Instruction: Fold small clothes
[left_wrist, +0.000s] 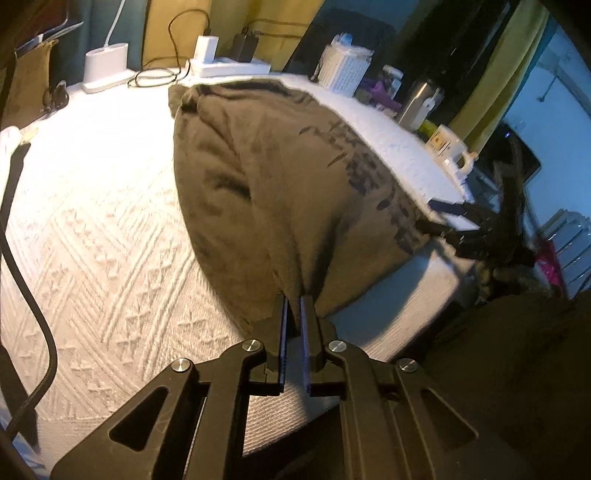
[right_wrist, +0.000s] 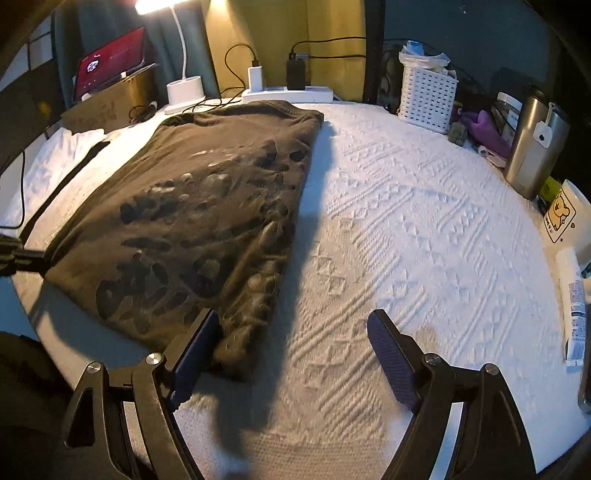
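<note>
One brown printed T-shirt (right_wrist: 207, 206) lies folded lengthwise on the white textured tablecloth (right_wrist: 424, 236), its hem at the near edge. Left gripper (left_wrist: 294, 301) pinches that hem; right gripper (right_wrist: 291, 332) gapes empty beside it. Regrip the free corner evenly before folding.

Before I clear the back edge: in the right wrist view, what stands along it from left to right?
Tablet → lamp base → power strip → white basket → steel tumbler → mug.
</note>
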